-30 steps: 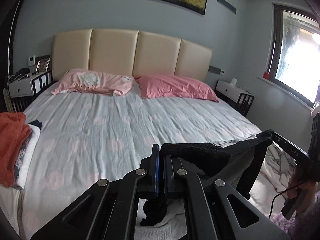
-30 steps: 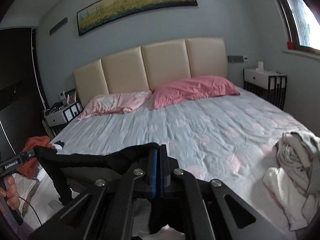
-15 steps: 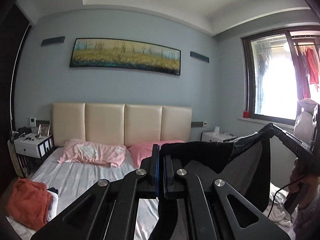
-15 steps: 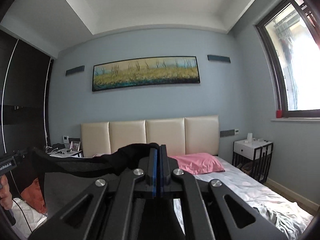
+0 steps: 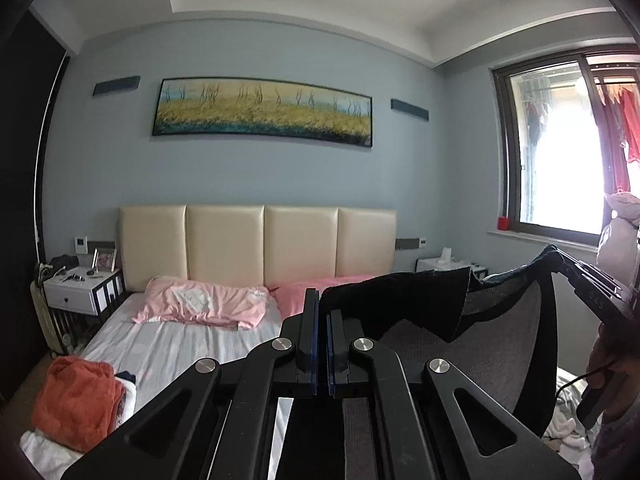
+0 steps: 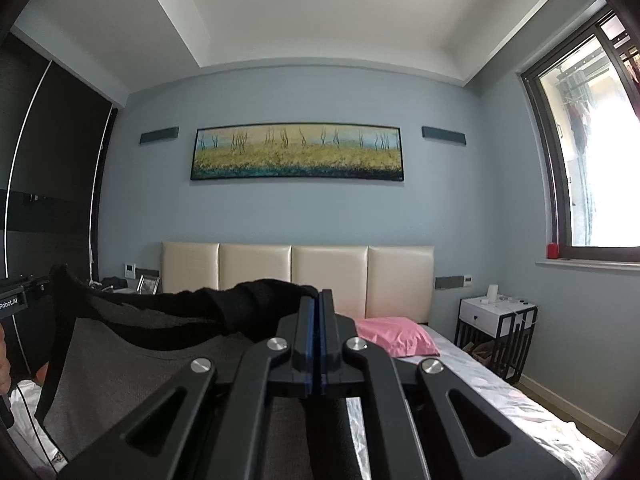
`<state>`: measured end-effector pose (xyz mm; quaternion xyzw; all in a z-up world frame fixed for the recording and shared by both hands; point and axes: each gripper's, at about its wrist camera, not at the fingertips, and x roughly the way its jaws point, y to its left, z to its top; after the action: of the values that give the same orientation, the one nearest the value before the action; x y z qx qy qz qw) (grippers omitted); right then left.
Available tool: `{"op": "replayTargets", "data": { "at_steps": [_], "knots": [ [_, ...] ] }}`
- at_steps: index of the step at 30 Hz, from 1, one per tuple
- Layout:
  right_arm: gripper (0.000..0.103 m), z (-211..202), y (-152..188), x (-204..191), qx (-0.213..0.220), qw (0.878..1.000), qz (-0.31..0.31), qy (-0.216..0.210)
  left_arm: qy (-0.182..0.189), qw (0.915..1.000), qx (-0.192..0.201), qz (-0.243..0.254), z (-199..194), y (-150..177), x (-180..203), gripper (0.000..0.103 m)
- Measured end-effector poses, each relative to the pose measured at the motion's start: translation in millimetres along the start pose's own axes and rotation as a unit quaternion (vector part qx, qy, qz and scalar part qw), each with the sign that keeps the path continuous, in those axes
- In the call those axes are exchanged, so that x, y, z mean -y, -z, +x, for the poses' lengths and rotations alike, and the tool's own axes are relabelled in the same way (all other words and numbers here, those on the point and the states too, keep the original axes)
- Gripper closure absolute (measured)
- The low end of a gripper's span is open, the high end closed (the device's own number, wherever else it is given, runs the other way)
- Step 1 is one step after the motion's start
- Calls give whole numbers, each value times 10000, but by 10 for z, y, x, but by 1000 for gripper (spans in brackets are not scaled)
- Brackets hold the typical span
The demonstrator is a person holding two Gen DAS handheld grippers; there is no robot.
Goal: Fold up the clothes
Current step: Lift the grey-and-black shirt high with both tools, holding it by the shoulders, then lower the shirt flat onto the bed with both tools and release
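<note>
The left hand-held gripper [image 5: 319,308] is clamped tight on one top corner of a dark grey garment [image 5: 472,356], its blue-lined jaws pressed together with the black trim bunched just beside them. The right hand-held gripper [image 6: 319,312] is likewise closed on the opposite top corner, so the garment [image 6: 132,376] hangs stretched between the two, raised above the bed [image 5: 176,348] and in front of its cream headboard [image 5: 256,246]. A hand [image 5: 614,364] grips the right tool's handle at the edge of the left wrist view. On the bed, pink pillows [image 5: 200,306] lie against the headboard, and an orange folded cloth [image 5: 76,396] sits on a pile near the bed's left edge. A long landscape painting [image 6: 298,152] hangs above the headboard.
</note>
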<state>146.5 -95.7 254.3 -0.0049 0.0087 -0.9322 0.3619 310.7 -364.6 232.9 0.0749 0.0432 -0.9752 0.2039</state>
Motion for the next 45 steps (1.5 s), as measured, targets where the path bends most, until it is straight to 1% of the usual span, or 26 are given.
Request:
{"op": "replayTargets", "data": {
  "at_steps": [3,6,13,17,24,27,30,32,36,37,38,40,41,42,43,44,45],
  "knots": [
    [101,338,293,-22,-410,9991,34,61,-148,9991,-390,1,354,266,-87,100],
    [101,760,618,-55,-823,9965,64,127,-350,9962,-796,83,807,529,-170,100],
    [101,1929,1313,-176,-1590,9867,-135,306,-820,9835,-1583,321,2030,953,-402,100],
    [101,2651,1700,-262,-1906,9794,-482,454,-1029,9732,-2019,393,2760,1184,-569,100],
    [101,3820,2377,-319,-2484,9634,-773,655,-1250,9557,-2612,521,3954,1674,-816,100],
    [101,4251,2710,-338,-2757,9548,-881,680,-1299,9451,-2914,701,4379,1988,-858,100],
    [101,4615,3116,-341,-3142,9424,-947,641,-1253,9328,-3301,725,4750,2374,-950,100],
    [101,4793,3413,-325,-3413,9334,-939,591,-1207,9259,-3513,686,4945,2619,-999,100],
    [101,5022,3918,-302,-3820,9188,-875,484,-1110,9187,-3761,470,5212,2976,-1079,98],
    [101,5061,4019,-288,-3903,9159,-828,446,-1065,9160,-3849,374,5283,3044,-1101,96],
    [101,5092,4098,-276,-3980,9133,-762,410,-1009,9120,-3968,270,5348,3108,-1122,95],
    [100,5141,4202,-247,-4144,9080,-555,265,-955,9001,-4249,100,5434,3218,-1155,93],
    [99,5166,4244,-230,-4245,9043,-418,156,-991,8950,-4349,42,5452,3254,-1171,83],
    [98,5182,4273,-211,-4340,9004,-302,61,-1054,8930,-4375,-4,5444,3265,-1185,78],
    [94,5195,4283,-198,-4430,8962,-244,21,-1106,8954,-4314,-46,5406,3242,-1199,69],
    [86,5181,4263,-173,-4462,8948,-182,7,-1147,8992,-4221,-87,5356,3207,-1211,63],
    [82,5167,4242,-147,-4493,8933,-121,-7,-1143,9021,-4158,-152,5298,3165,-1223,60]
  ]
}}
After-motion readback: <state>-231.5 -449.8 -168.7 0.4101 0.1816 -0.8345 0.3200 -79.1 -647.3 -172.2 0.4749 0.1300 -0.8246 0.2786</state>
